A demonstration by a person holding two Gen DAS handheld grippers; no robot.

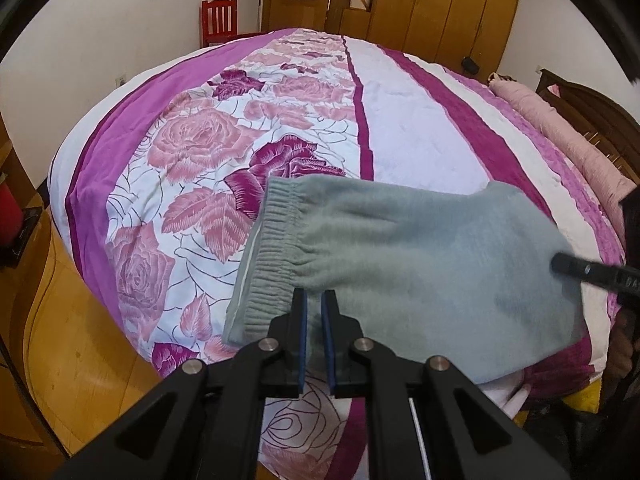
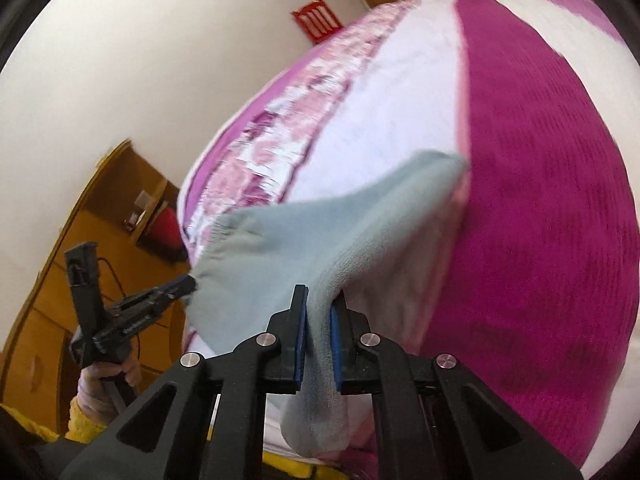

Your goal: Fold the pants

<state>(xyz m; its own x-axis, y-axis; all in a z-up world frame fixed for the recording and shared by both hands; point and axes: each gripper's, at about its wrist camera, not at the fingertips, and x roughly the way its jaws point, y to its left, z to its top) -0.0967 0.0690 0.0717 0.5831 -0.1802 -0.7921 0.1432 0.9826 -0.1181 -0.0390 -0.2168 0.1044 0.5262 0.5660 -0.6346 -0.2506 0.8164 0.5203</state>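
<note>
The grey-green fleece pants [image 1: 420, 256] hang folded over the near edge of the bed, the elastic waistband [image 1: 264, 256] to the left. My left gripper [image 1: 314, 300] is shut on the pants just right of the waistband. My right gripper [image 2: 320, 300] is shut on a fold of the same pants [image 2: 320, 248] and lifts them off the bedspread. In the right wrist view the left gripper [image 2: 188, 284] shows pinching the waistband end. In the left wrist view the right gripper's finger [image 1: 580, 270] shows at the pants' right end.
The bed carries a purple, white and rose-patterned bedspread [image 1: 280, 128]. A pink rolled quilt [image 1: 560, 128] lies along the right side. A red chair [image 1: 218, 20] and wooden wardrobes [image 1: 420, 0] stand behind. Wooden floor [image 1: 72, 340] lies to the left.
</note>
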